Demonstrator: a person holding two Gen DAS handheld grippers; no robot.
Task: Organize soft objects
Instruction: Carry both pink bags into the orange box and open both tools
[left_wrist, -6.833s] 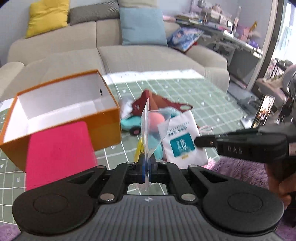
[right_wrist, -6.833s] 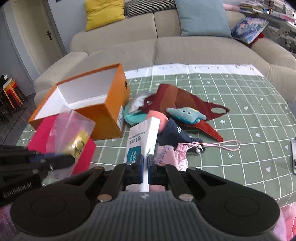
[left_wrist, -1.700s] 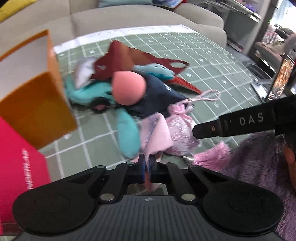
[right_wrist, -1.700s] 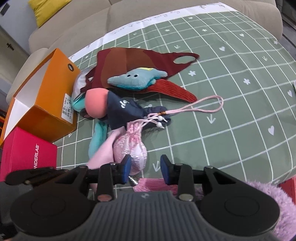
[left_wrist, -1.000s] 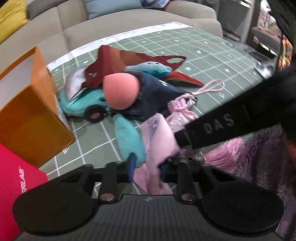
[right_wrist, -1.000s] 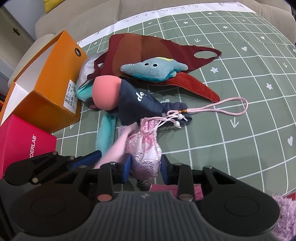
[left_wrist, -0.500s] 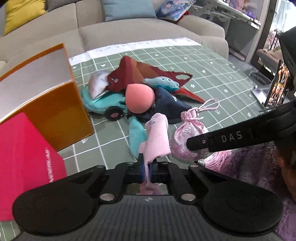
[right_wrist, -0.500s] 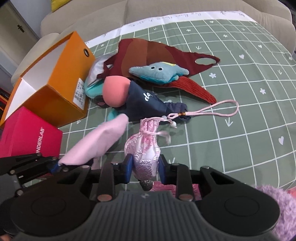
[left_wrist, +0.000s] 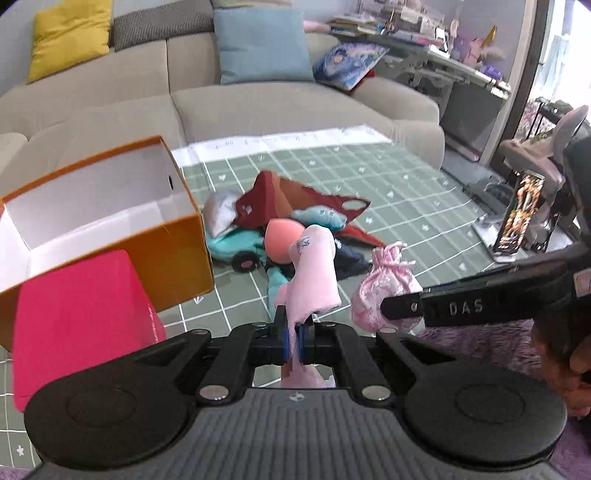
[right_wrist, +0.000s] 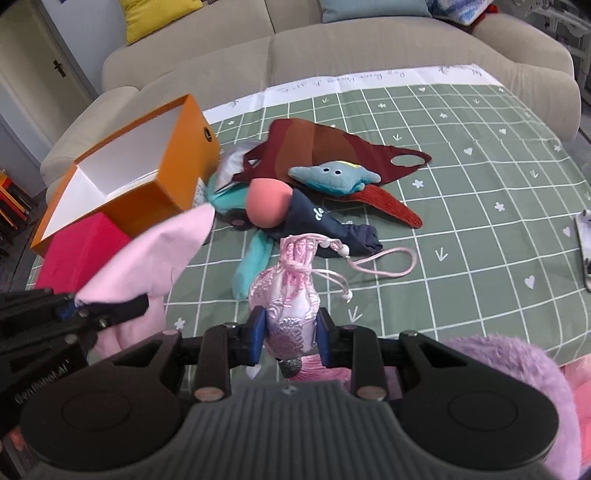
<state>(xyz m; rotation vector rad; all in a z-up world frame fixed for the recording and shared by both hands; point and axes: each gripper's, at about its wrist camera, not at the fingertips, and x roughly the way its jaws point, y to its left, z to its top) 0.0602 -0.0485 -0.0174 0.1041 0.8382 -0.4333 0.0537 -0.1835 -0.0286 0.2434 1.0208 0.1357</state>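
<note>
My left gripper (left_wrist: 293, 330) is shut on a pale pink cloth (left_wrist: 314, 273), lifted above the green grid mat; the cloth also shows in the right wrist view (right_wrist: 155, 254). My right gripper (right_wrist: 290, 332) is shut on a pink satin drawstring pouch (right_wrist: 291, 291), also seen in the left wrist view (left_wrist: 384, 291); its cord trails on the mat. An open orange box (left_wrist: 107, 218) with a white inside stands at left (right_wrist: 147, 173). A pile of soft things lies mid-mat: a coral ball (right_wrist: 267, 201), a navy cloth (right_wrist: 325, 225), a blue plush (right_wrist: 332, 177), a maroon garment (right_wrist: 325, 147).
A magenta box (left_wrist: 77, 314) lies in front of the orange box. A purple fluffy item (right_wrist: 509, 373) sits at the near right. A beige sofa (left_wrist: 258, 96) with cushions runs behind the mat. A phone on a stand (left_wrist: 517, 218) is at the right.
Both grippers rose and pulled back from the pile, lifting the pink cloth and the pouch off the mat. The right gripper closed on the pouch during the last second.
</note>
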